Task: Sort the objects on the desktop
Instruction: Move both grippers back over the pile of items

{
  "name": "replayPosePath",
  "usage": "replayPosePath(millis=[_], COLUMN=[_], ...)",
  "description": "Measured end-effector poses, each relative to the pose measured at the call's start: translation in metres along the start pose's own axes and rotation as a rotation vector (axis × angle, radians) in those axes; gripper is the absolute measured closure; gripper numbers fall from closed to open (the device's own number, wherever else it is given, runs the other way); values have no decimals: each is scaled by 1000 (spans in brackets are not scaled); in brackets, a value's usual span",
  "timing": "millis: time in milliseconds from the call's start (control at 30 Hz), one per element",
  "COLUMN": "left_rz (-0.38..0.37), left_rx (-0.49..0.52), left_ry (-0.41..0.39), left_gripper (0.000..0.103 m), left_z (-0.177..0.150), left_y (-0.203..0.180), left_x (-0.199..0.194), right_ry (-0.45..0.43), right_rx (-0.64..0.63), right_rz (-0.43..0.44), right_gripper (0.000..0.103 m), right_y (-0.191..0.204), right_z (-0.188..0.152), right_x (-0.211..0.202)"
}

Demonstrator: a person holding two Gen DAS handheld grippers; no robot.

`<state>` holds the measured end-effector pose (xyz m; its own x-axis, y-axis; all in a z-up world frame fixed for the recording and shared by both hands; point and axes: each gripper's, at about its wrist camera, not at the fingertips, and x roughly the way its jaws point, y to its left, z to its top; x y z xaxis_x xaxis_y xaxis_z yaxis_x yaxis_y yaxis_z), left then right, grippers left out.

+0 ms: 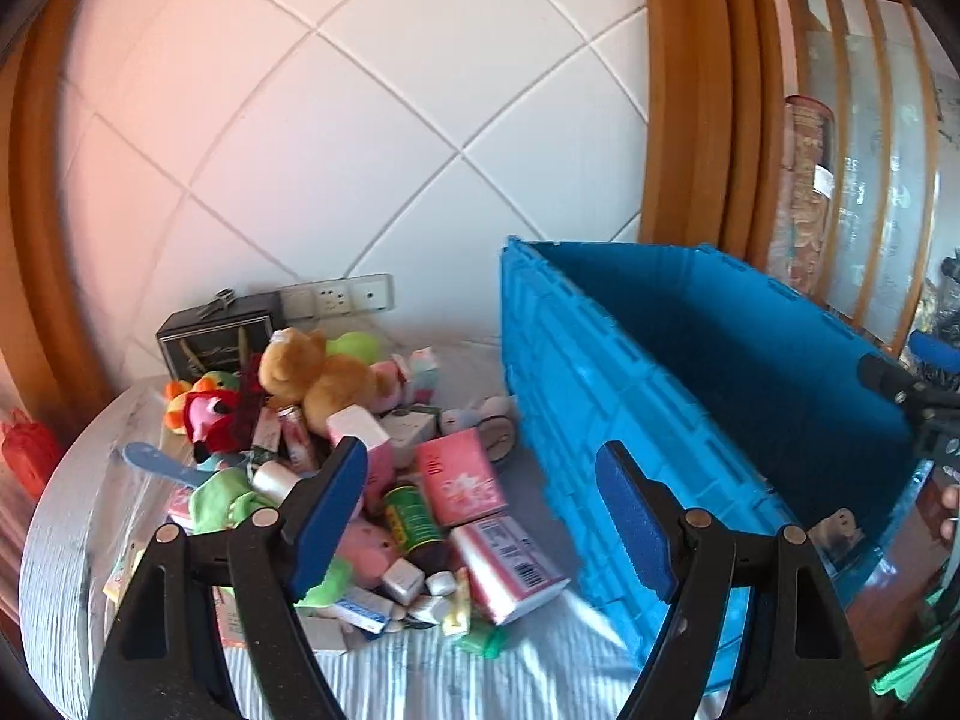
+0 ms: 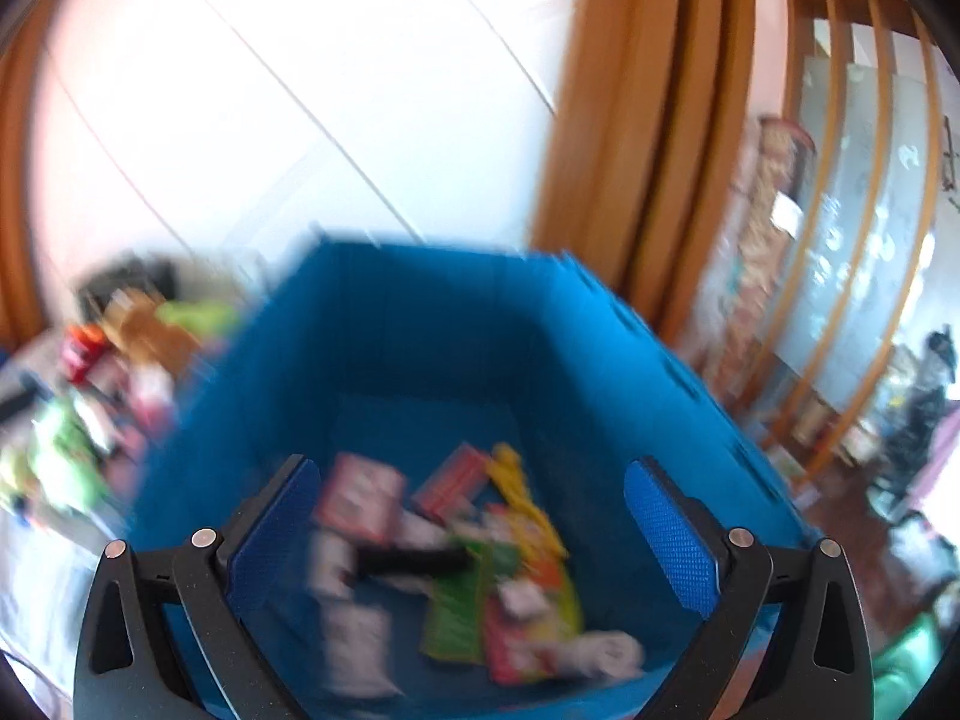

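Note:
A heap of small objects covers the left of the table: a brown teddy bear (image 1: pixel 318 375), a red parrot plush (image 1: pixel 207 414), a pink box (image 1: pixel 462 477), a green bottle (image 1: pixel 414 519) and a barcoded pink-white box (image 1: pixel 510 561). My left gripper (image 1: pixel 486 516) hovers over the heap's near side, open and empty. To the right stands a blue crate (image 1: pixel 660 396). My right gripper (image 2: pixel 468 540) hangs open and empty above the blue crate (image 2: pixel 420 324), whose floor holds several packets, among them a red box (image 2: pixel 360 495) and a green-yellow packet (image 2: pixel 528 546). That view is blurred.
The round table wears a striped cloth (image 1: pixel 432 672). A dark box (image 1: pixel 219 336) stands by the wall sockets (image 1: pixel 336 297) at the back. Wooden frames (image 1: pixel 690 90) and a glass cabinet (image 1: pixel 870 138) rise behind the crate. A red object (image 1: pixel 30 450) sits off the table's left edge.

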<state>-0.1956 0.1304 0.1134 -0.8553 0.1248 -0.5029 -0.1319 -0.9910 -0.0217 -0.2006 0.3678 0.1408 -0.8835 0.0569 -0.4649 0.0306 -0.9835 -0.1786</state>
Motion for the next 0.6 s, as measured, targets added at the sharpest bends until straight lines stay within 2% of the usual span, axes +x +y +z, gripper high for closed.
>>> replayPosePath(millis=[167, 267, 400, 600], left_rz=[95, 134, 182, 246], left_rx=[-56, -82, -125, -163], left_ry=[47, 89, 162, 290], left_gripper=[25, 25, 25, 25], left_z=[-32, -55, -84, -124], left_y=[67, 101, 145, 201], left_x=[1, 2, 11, 40], right_ry=[-133, -151, -127, -30], right_rx=[-12, -31, -83, -166], right_rz=[136, 219, 321, 458], right_gripper=[0, 0, 0, 0], right_y=[57, 95, 151, 231], right_z=[13, 15, 10, -14], right_x=[-26, -28, -23, -4])
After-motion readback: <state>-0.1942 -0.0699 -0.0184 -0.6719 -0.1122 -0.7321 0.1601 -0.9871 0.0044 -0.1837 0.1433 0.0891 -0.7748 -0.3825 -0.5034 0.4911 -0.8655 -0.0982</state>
